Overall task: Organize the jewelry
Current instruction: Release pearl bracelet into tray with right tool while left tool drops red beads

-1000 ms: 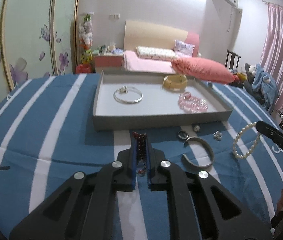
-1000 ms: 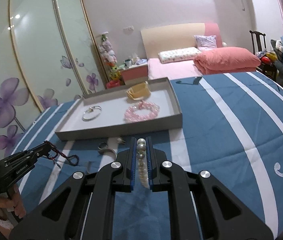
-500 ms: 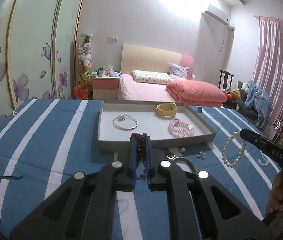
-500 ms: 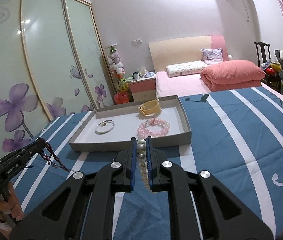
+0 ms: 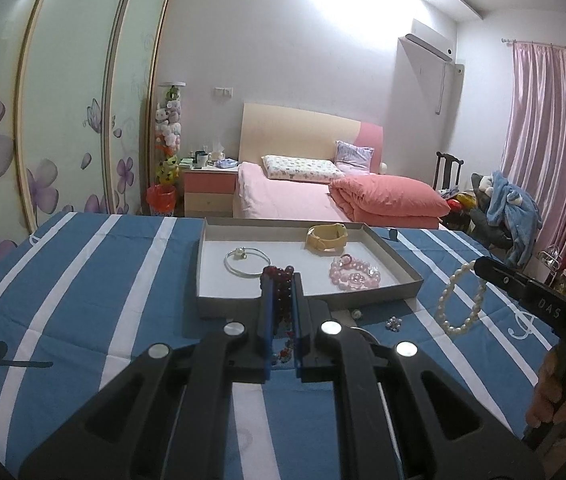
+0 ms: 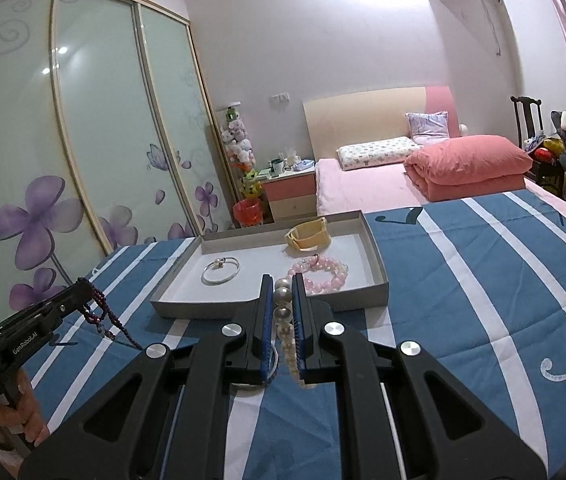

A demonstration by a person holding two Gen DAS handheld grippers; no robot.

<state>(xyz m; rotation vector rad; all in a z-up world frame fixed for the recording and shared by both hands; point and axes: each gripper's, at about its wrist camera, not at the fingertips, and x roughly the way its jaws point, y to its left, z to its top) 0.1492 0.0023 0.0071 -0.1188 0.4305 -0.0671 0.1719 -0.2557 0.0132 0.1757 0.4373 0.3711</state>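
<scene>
My left gripper (image 5: 281, 280) is shut on a dark red bead string (image 5: 281, 300) and holds it above the near edge of the grey tray (image 5: 307, 302). My right gripper (image 6: 282, 285) is shut on a white pearl bracelet (image 6: 285, 320), also lifted in front of the tray (image 6: 267, 306). In the left wrist view the pearl bracelet (image 5: 461, 300) hangs from the right gripper (image 5: 483, 266) at right. In the right wrist view the red beads (image 6: 105, 318) hang from the left gripper (image 6: 83, 286). The tray holds a silver bangle (image 5: 247, 262), a yellow bracelet (image 5: 327, 238) and a pink bead bracelet (image 5: 355, 274).
Small silver pieces (image 5: 395, 323) and a ring (image 5: 357, 313) lie on the blue striped cloth (image 5: 83, 300) in front of the tray. A pink bed (image 5: 323, 196), a nightstand (image 5: 209, 194) and sliding wardrobe doors (image 6: 83, 140) stand beyond the table.
Both grippers have risen with their jewelry, away from the cloth, so the view now looks higher over the tray and room. The red beads and pearls hang free.
</scene>
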